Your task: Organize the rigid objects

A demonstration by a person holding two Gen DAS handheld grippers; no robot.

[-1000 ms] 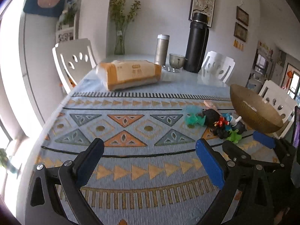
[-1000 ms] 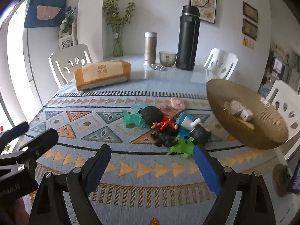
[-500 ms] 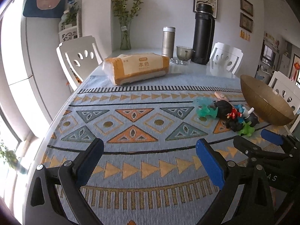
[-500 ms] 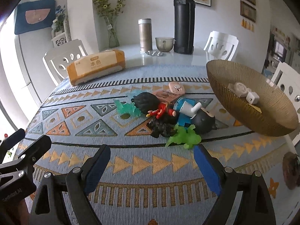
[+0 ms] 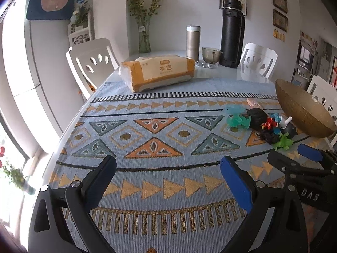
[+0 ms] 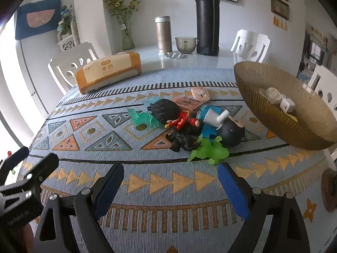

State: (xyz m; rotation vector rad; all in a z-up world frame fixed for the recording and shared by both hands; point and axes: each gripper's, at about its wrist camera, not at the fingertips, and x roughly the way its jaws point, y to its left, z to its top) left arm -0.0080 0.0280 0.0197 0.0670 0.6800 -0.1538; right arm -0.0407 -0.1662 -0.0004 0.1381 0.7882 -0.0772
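Hovering over the patterned blue woven tablecloth [image 6: 147, 189] with both tools spread wide and empty: right gripper [image 6: 170, 181] just short of the heap of small plastic figures [image 6: 189, 126], left gripper [image 5: 168, 177] well off to the heap's left, over bare cloth. Nearest piece to the right gripper: the translucent green plastic figure [image 6: 208, 149], lying just beyond the blue pad of the right-hand finger [image 6: 231, 191], slightly right of the centreline (so a small shift that way before closing, probably). Long axis of that green figure running roughly across the view, which would suit the spread as it stands. Beyond and right of the heap, touching none of it as far as can be told, the ribbed amber glass bowl [image 6: 294, 130], already holding a few white items; likely the destination. Right hand clearly the nearer.
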